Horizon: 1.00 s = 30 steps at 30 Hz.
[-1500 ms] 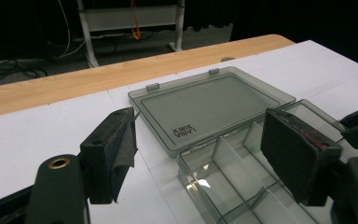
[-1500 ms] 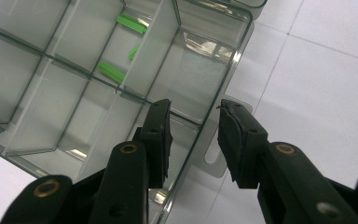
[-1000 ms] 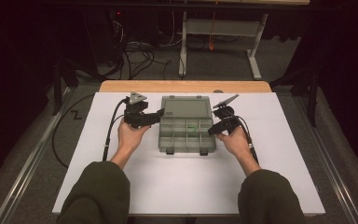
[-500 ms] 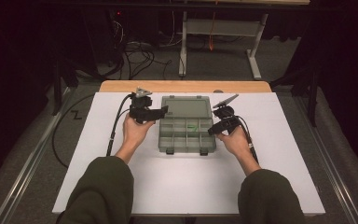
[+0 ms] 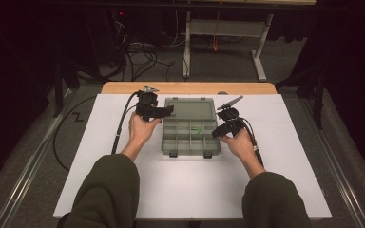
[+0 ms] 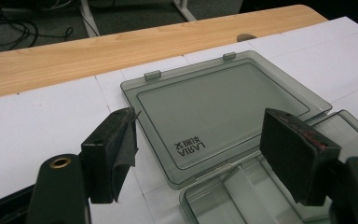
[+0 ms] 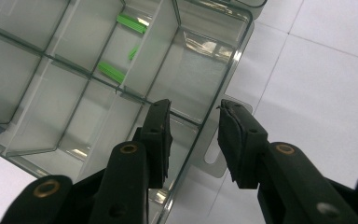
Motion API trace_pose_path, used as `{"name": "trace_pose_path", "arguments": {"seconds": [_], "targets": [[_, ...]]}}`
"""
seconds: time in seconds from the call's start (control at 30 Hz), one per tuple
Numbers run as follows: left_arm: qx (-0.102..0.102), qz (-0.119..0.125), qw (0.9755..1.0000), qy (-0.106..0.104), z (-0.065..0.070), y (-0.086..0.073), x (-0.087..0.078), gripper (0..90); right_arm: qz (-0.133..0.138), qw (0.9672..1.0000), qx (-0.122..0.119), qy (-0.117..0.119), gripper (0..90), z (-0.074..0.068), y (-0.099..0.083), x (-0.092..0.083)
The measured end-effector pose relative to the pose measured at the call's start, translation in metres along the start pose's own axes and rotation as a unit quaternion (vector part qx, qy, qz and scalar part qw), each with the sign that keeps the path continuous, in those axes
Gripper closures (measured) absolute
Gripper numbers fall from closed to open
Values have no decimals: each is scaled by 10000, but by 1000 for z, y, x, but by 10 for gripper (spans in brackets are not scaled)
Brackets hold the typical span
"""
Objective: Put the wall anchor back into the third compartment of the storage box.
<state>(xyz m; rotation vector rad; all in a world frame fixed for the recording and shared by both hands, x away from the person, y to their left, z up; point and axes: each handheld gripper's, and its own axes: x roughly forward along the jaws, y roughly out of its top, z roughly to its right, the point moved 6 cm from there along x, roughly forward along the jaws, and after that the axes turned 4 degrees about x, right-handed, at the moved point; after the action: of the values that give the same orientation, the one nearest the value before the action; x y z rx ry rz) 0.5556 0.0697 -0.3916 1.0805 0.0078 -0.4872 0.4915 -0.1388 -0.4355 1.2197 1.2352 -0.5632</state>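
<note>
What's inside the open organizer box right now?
The organizer box holds three small green pieces in one middle compartment; the other visible compartments look empty. The right gripper straddles its side wall and covers part of the nearest compartments.

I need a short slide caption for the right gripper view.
Right claw straddling the clear organizer box's side wall, green pieces inside.

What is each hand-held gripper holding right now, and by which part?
Nothing: the left hand-held gripper stands open above the lid; the right hand-held gripper straddles the organizer box's side wall, apparently unclamped.
</note>
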Motion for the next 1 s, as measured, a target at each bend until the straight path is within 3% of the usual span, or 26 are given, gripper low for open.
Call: {"name": "trace_pose_path", "arguments": {"seconds": [0.6,0.83,1.0], "targets": [[-50,-468,9984,299,-5,-4,24,301,23,10000,-18,-5,659,0,0,0],[-75,-765,9960,449,-7,-8,33,319,4,10000,-19,-7,659,0,0,0],[-211,-1075,9923,573,-9,-12,43,315,1,10000,-30,-7,659,0,0,0]]}}
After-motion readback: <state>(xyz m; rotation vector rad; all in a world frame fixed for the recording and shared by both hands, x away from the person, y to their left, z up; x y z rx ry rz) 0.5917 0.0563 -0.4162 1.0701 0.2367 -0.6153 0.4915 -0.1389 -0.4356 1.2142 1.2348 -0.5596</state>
